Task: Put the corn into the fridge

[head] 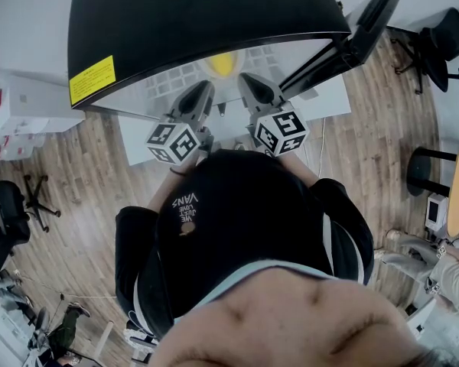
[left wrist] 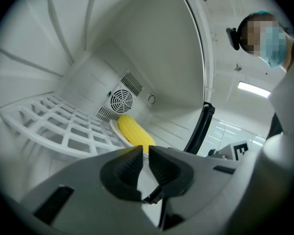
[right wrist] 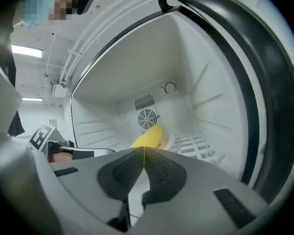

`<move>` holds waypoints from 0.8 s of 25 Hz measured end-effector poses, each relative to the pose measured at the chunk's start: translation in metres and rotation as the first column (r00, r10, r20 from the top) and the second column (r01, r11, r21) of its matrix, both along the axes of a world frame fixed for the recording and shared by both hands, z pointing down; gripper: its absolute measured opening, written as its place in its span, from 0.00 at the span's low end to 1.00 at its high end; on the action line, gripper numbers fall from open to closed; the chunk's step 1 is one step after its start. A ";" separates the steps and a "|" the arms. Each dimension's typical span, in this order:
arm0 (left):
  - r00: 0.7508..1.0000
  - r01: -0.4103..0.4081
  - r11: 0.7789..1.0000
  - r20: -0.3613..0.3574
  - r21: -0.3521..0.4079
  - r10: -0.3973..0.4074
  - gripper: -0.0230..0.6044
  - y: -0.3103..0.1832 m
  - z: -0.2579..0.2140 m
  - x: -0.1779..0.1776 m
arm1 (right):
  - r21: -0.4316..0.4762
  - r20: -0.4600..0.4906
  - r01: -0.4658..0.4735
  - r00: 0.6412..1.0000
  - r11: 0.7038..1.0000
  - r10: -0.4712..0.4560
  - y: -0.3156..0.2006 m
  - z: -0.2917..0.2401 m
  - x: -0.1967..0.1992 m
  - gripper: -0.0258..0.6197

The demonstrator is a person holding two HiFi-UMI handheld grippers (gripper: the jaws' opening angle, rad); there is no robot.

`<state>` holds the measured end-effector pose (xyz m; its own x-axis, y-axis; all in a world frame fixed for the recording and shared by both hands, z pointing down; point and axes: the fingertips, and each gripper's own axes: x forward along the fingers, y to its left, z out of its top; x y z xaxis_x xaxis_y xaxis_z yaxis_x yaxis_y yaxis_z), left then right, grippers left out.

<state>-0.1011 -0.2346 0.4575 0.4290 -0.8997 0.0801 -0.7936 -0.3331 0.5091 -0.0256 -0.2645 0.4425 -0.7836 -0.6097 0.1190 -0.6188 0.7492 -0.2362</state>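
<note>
Fridge [right wrist: 186, 72] interior: corn [left wrist: 133, 133] on plate [left wrist: 113, 127] just ahead. Left tongs [left wrist: 145, 151] slightly spread, right tongs [right wrist: 144, 151] pressed together, both empty. I'd back straight out, clear of shelf [left wrist: 63, 126].

So the corn [left wrist: 134, 132] is in the fridge [left wrist: 137, 43] already. It's a plain yellow cob with no husk, lying flat on a small white plate [left wrist: 113, 127] on the white grid shelf [left wrist: 54, 121]. It sits toward the shelf's back edge, with one end pointing at the round fan vent in the back wall, just below it. The fridge is white inside and black on top, with its door open and a black seal round the opening.
</note>
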 end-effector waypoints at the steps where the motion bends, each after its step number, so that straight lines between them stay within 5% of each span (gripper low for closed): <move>1: 1.000 -0.002 1.000 0.004 0.003 0.002 0.11 0.001 -0.001 0.000 | 0.001 0.000 -0.005 1.000 1.000 0.005 0.001 0.000 0.001 0.06; 20: 0.994 -0.090 0.995 0.068 0.051 0.086 0.07 0.032 -0.011 0.004 | 0.017 -0.011 -0.091 0.996 0.996 0.091 0.039 -0.005 0.016 0.06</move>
